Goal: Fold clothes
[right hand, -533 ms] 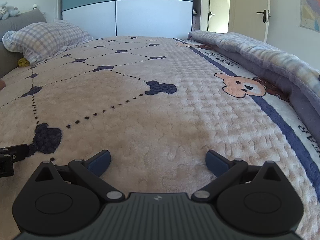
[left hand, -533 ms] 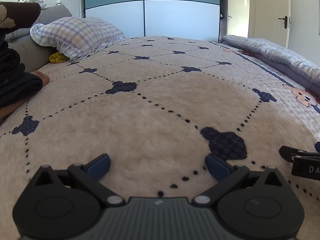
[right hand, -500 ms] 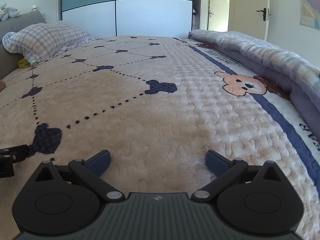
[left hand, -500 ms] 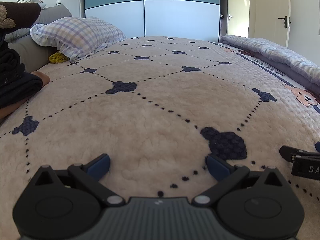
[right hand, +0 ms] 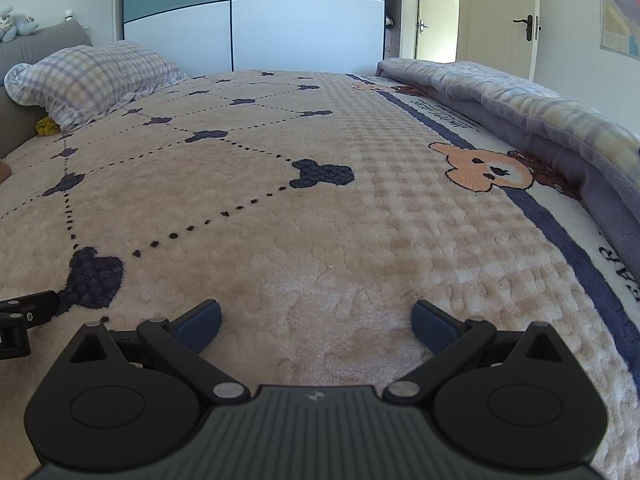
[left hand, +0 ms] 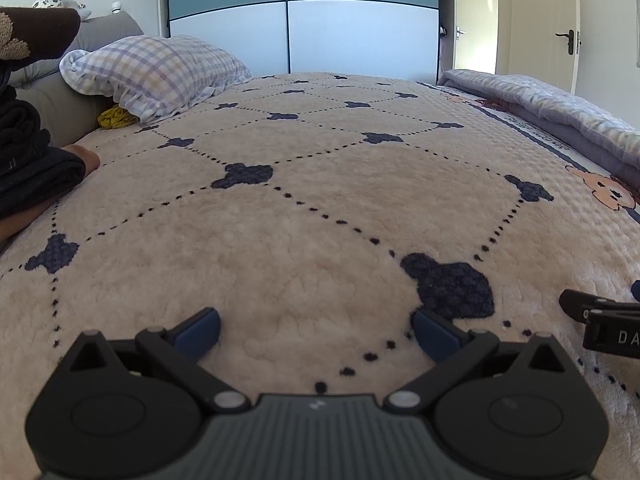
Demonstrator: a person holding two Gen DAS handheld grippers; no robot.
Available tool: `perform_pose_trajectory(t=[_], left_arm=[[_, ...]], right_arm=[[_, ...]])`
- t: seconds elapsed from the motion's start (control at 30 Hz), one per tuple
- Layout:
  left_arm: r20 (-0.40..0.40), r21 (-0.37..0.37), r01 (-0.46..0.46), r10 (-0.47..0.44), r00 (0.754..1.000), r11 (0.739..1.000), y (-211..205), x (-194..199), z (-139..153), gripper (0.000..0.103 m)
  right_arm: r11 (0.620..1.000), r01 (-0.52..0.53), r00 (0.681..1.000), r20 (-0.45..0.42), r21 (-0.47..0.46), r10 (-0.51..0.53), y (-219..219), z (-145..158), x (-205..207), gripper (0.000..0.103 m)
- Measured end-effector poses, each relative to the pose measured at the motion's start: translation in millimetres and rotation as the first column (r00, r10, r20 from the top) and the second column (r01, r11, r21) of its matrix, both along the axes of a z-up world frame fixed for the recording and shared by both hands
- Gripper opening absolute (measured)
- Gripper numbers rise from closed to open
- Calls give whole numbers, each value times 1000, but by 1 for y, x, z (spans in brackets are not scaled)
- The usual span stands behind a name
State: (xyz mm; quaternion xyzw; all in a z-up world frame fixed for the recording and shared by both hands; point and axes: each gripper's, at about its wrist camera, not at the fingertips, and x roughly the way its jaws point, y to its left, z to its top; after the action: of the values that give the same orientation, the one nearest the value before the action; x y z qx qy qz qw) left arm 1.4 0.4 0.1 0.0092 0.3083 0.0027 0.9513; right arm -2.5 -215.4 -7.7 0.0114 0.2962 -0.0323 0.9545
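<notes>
My left gripper (left hand: 316, 330) is open and empty, low over the beige fleece bedspread (left hand: 320, 200). My right gripper (right hand: 316, 322) is also open and empty, low over the same bedspread (right hand: 320, 220). A stack of dark folded clothes (left hand: 28, 160) sits at the far left of the left wrist view, with a brown garment (left hand: 32, 34) on top. The right gripper's side (left hand: 604, 320) shows at the right edge of the left wrist view. The left gripper's side (right hand: 20, 320) shows at the left edge of the right wrist view.
A checked pillow (left hand: 156, 70) lies at the head of the bed, with a yellow cloth (left hand: 116, 117) beside it. A grey folded blanket (right hand: 520, 108) runs along the right side. A wardrobe (left hand: 304, 20) and a door (right hand: 504, 20) stand beyond.
</notes>
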Motion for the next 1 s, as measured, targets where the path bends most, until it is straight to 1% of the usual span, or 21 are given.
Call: perform_pose_trajectory(t=[1.0], left_arm=[[-7, 7, 0, 0, 1000, 1000, -1, -1, 0, 103]], right_arm=[[1000, 2, 1000, -5, -6, -2, 1, -1, 0, 103]])
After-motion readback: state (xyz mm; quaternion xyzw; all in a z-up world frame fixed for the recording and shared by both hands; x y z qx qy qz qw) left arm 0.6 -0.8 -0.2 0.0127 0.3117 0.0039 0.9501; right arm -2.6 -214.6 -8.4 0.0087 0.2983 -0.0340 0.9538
